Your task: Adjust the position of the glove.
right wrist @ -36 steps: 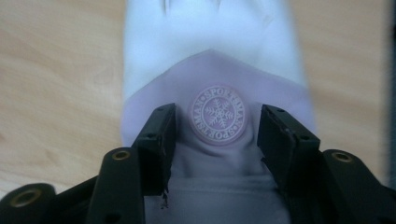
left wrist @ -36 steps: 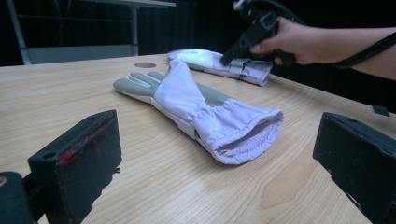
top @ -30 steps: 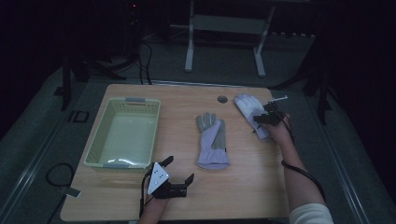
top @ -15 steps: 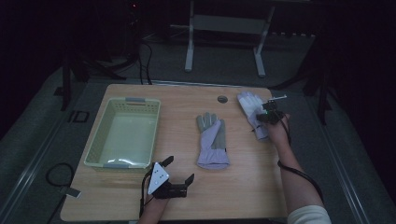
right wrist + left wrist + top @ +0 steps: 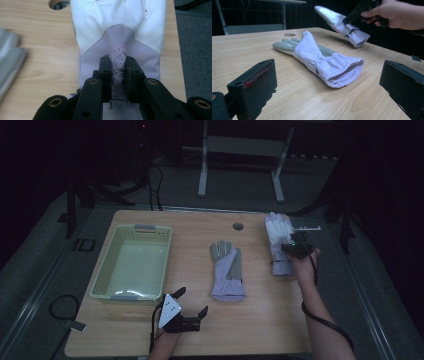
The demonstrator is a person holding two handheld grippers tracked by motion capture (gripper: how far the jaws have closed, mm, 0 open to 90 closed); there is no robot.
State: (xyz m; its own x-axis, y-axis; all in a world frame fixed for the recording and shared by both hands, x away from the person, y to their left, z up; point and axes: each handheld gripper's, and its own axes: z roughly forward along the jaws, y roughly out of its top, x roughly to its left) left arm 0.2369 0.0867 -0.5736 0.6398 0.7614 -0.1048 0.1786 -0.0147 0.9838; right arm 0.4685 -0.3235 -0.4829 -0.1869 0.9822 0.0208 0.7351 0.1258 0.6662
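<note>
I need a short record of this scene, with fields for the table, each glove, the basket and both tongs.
table: wooden, with a round hole near the far edge
middle glove: lilac and grey, flat on the table, cuff toward the person
right glove: white and lilac, pinched at its back by the right tongs, lifted off the table in the left gripper view
basket: pale green, at the left, nothing in it
left tongs: jaws apart, holding nothing, near the front edge

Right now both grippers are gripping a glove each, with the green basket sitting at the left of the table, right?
Not quite. Only the right gripper pinches a glove. The left gripper is open, jaws apart, short of the middle glove, as the left gripper view shows. The basket is at the left.
</note>
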